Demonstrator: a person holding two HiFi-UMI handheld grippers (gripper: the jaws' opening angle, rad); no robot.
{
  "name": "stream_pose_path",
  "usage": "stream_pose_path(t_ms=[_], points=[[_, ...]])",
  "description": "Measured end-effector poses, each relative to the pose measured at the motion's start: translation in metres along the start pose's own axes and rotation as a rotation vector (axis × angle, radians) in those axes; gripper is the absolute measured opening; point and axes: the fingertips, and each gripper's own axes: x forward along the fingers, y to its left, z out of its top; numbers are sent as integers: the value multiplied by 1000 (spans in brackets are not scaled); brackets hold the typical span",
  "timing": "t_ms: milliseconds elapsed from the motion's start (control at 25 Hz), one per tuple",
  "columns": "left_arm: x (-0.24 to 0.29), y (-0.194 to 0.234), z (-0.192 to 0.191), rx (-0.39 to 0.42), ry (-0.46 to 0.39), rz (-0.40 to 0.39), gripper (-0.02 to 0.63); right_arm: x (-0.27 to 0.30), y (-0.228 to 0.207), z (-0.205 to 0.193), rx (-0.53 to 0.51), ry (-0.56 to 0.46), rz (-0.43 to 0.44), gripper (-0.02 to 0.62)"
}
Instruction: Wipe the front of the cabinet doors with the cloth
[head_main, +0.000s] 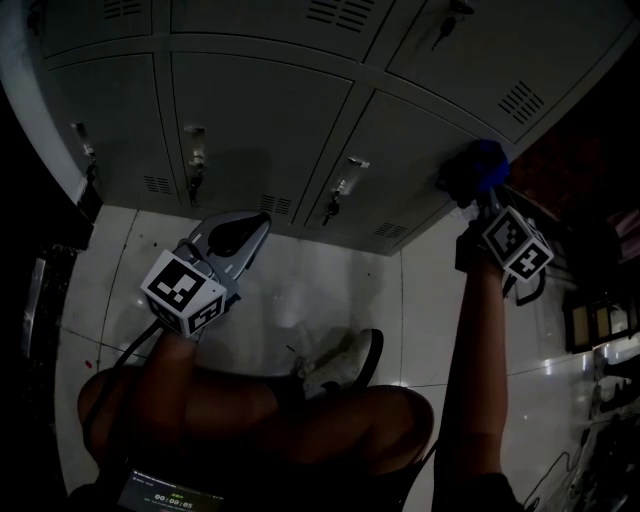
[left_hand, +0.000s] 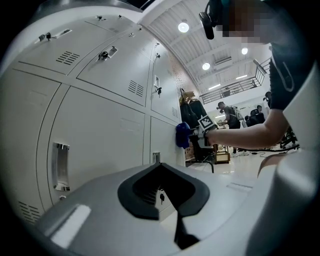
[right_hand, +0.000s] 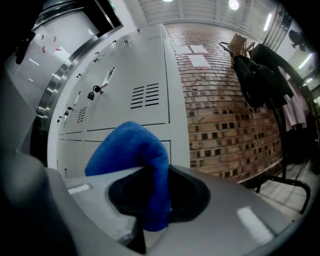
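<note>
Grey cabinet doors (head_main: 250, 110) with vents and small locks fill the top of the head view. My right gripper (head_main: 478, 182) is at the right-hand door (head_main: 420, 150), shut on a blue cloth (head_main: 488, 160) that touches the door's front. In the right gripper view the cloth (right_hand: 132, 152) bulges out of the shut jaws of that gripper (right_hand: 150, 172), close to the door (right_hand: 140, 90). My left gripper (head_main: 232, 238) hangs low over the floor before the middle doors, shut and holding nothing. The left gripper view looks past its own gripper (left_hand: 161, 166) and shows the cloth (left_hand: 182, 134) far along the cabinet row.
A brick wall (right_hand: 225, 100) stands right of the cabinets, with dark coats (right_hand: 260, 75) on a rack. My knees and a shoe (head_main: 345, 365) rest on the glossy white floor tiles (head_main: 290, 300). People (left_hand: 230, 112) stand far off in the hall.
</note>
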Motion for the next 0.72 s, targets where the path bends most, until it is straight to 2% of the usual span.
stream_pose_path(t_ms=[240, 360, 480, 720], points=[[0, -1, 1, 1, -2, -3, 6, -7, -32, -5, 20, 6, -66, 69], [0, -1, 1, 1, -3, -3, 6, -12, -33, -6, 18, 4, -71, 69], [0, -1, 1, -1, -4, -3, 5, -17, -15, -6, 20, -6, -35, 69], [1, -1, 9, 0, -23, -4, 5, -17, 57, -5, -13, -23, 87, 69]])
